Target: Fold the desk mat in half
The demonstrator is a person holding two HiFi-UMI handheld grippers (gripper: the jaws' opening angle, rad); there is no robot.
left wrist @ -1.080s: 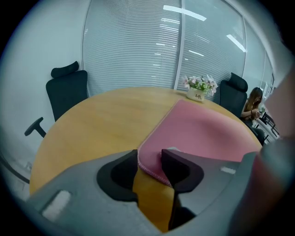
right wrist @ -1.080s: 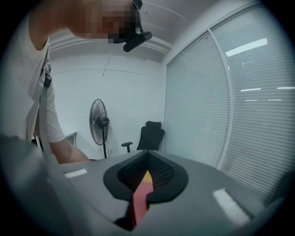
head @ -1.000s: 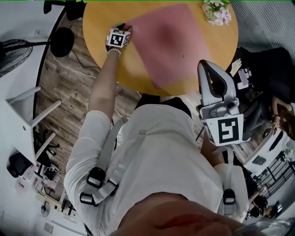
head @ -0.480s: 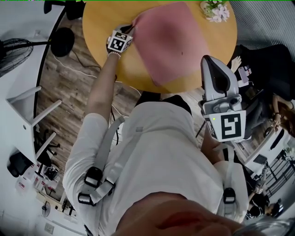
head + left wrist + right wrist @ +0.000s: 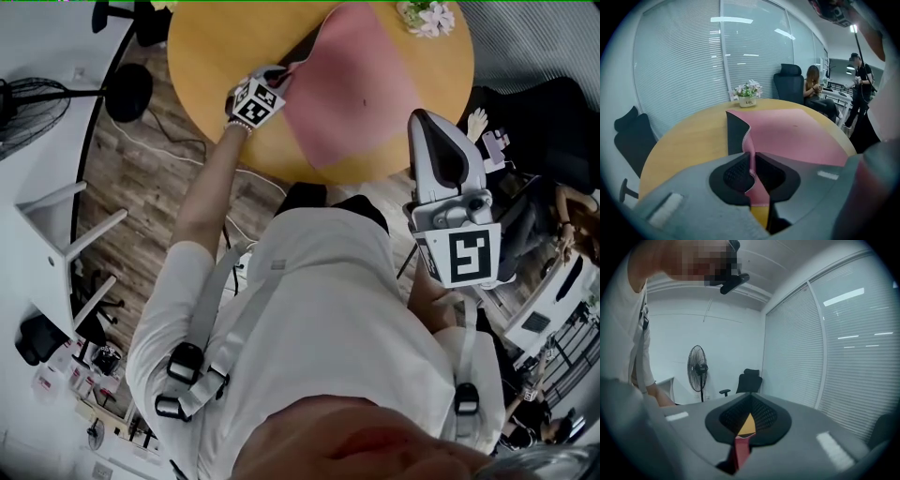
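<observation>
The pink desk mat point(image 5: 366, 89) lies on the round wooden table point(image 5: 211, 56). My left gripper point(image 5: 284, 77) is shut on the mat's left edge and holds it lifted, so the dark underside point(image 5: 736, 133) shows. In the left gripper view the pinched edge runs up between the pads of the left gripper point(image 5: 752, 164), and the rest of the mat point(image 5: 797, 136) lies flat beyond. My right gripper point(image 5: 427, 127) hangs off the table's near right edge, close to my body. Its jaws are shut, with nothing between them point(image 5: 750, 397).
A small pot of flowers point(image 5: 427, 17) stands at the table's far right rim, also seen as flowers point(image 5: 747, 93) beyond the mat. Office chairs and people point(image 5: 813, 89) are behind the table. A standing fan point(image 5: 697, 366) and a chair point(image 5: 749, 380) stand by the wall.
My left gripper has closed on the mat's left edge, lifted it and carried it to the right, turning up the dark underside. The right gripper has hardly moved.
</observation>
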